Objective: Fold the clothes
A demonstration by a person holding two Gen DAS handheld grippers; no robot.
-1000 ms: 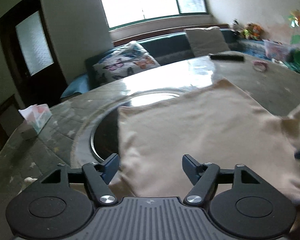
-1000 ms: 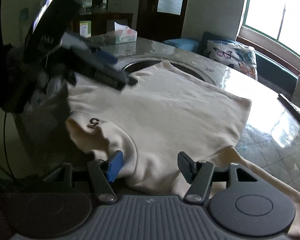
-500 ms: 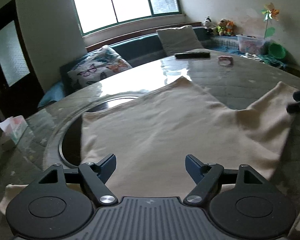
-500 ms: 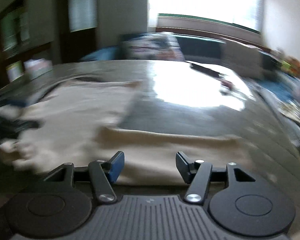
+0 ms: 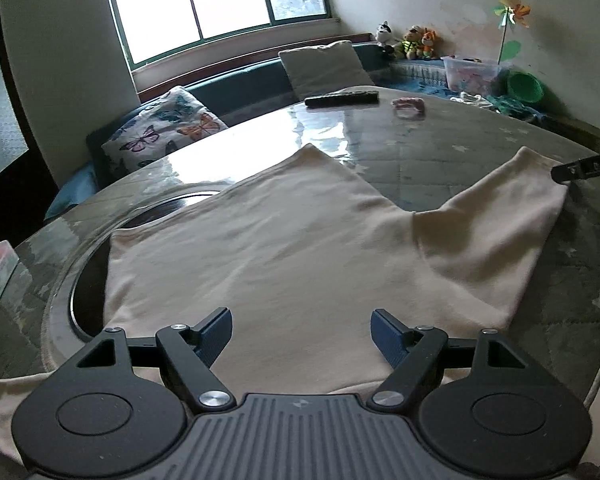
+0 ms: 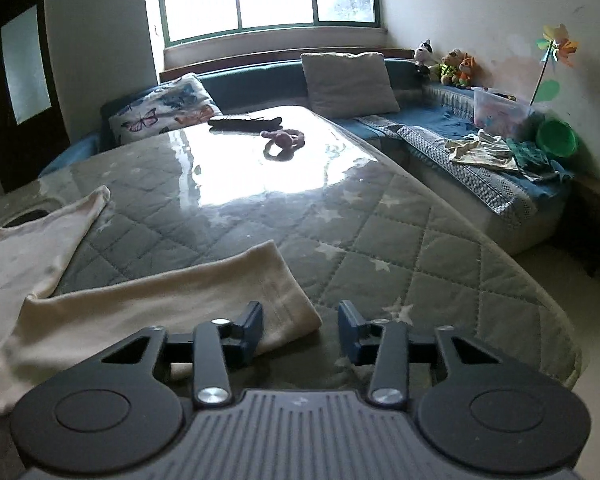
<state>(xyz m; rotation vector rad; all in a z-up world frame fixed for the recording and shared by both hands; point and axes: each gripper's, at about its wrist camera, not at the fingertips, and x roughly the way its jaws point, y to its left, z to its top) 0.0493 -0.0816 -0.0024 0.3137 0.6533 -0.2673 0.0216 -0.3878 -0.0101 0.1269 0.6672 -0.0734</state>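
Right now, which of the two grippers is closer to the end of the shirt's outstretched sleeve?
Right. The right gripper hovers open at the sleeve cuff, one finger over its edge. The left gripper sits open over the cream shirt body, far from that cuff.

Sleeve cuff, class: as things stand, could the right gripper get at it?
Probably yes. The right gripper is open, its left finger already over the sleeve cuff, which lies flat on the table with nothing on it.

Cream shirt [image 5: 284, 248], grey star-quilted table cover [image 6: 380, 240], butterfly-print pillow [image 5: 164, 136].
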